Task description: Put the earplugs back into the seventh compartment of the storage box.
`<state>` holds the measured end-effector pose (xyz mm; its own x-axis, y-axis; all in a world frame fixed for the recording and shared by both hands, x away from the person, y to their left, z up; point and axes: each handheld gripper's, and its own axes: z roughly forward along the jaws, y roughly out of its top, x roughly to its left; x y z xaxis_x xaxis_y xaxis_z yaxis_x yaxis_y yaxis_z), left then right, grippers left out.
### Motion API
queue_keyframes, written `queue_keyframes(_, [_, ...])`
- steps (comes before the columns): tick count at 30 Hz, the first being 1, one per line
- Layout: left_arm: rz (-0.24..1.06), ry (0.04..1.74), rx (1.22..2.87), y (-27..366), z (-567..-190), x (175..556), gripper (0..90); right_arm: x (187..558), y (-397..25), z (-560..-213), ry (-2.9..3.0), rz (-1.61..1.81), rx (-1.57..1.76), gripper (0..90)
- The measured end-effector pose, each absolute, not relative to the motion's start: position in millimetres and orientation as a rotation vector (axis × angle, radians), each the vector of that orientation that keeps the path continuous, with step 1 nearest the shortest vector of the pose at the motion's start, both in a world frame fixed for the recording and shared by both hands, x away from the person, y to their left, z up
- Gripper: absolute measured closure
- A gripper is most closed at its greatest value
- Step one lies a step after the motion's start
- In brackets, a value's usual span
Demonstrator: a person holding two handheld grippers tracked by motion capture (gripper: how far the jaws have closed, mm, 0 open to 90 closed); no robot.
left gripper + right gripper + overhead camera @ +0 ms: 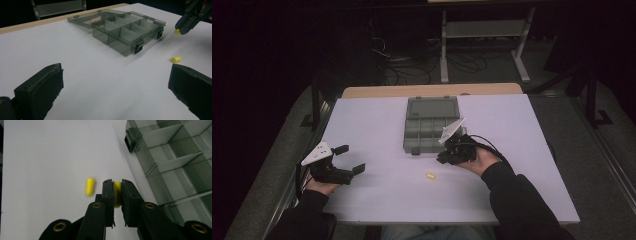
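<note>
Pinched across its middle between my right gripper's (117, 191) black jaws, just beside the open grey plastic compartment box (175, 162), one small yellow foam earplug (117, 192) looks light and squashy, a second (90, 186) lying near the box, my left gripper (348, 159) gaping wide.

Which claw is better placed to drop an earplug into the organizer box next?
Right claw: probably, since it is shut on a yellow earplug beside the open organizer box. Left claw is open, farther away.
</note>
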<state>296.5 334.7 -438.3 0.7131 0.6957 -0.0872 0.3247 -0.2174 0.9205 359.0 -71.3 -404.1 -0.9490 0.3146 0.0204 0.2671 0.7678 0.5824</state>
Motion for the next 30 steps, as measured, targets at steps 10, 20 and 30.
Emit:
queue_keyframes(10, [0.414, 0.803, 1.818, 334.6, -438.7, 296.9, 0.0, 374.5, -70.9, -382.5, 2.843, 0.927, 0.472, 79.8])
queue_keyframes(20, [0.401, 0.814, 1.817, 334.7, -439.4, 297.2, 0.0, 394.4, -63.5, -367.0, 2.828, 0.894, 0.470, 79.8])
queue_keyframes(30, [0.396, 0.813, 1.815, 335.1, -439.7, 297.7, 0.0, 414.1, -54.1, -372.7, 2.835, 0.820, 0.495, 79.9])
